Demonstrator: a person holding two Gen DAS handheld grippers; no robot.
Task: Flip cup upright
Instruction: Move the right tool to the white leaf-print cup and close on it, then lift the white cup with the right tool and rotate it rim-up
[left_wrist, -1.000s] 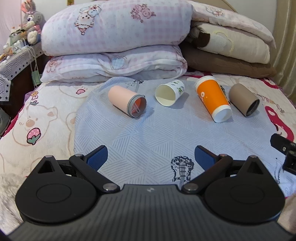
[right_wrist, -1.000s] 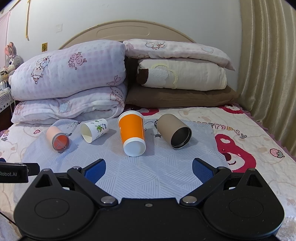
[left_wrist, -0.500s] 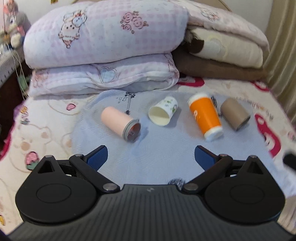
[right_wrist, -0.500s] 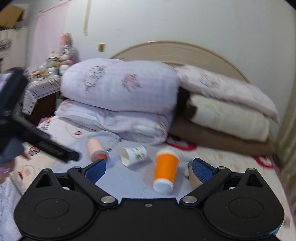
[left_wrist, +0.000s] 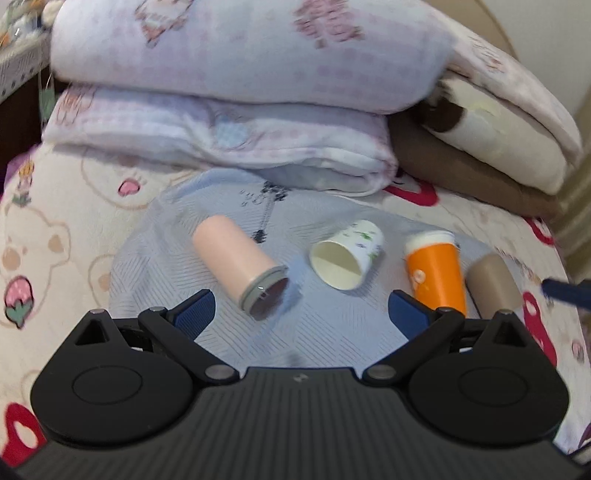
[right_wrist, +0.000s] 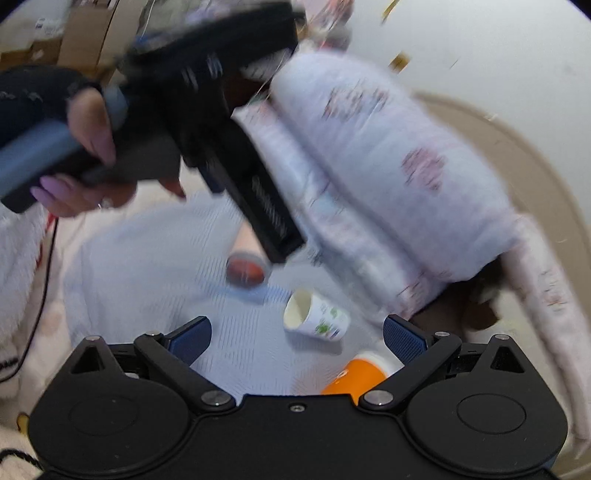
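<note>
Several cups lie on their sides on a blue-grey cloth (left_wrist: 332, 332) on the bed: a pink cup (left_wrist: 238, 260) with a grey rim, a white printed paper cup (left_wrist: 347, 258), an orange cup (left_wrist: 436, 275) with a white lid, and a brown cup (left_wrist: 493, 286). My left gripper (left_wrist: 301, 314) is open and empty, above and in front of the pink cup. My right gripper (right_wrist: 295, 338) is open and empty, high above the white cup (right_wrist: 317, 317) and orange cup (right_wrist: 360, 374). The pink cup (right_wrist: 245, 269) is partly hidden behind the left gripper's body (right_wrist: 221, 122).
Stacked pillows and quilts (left_wrist: 240, 74) lie behind the cups against the headboard (right_wrist: 517, 147). A brown blanket (left_wrist: 461, 162) is at the right. A person's hand (right_wrist: 88, 147) holds the left gripper. The right view is motion-blurred.
Both grippers have risen and moved toward the cups. The right gripper swung left and tilted down, so the left gripper and hand now fill its upper left. The cups have not moved.
</note>
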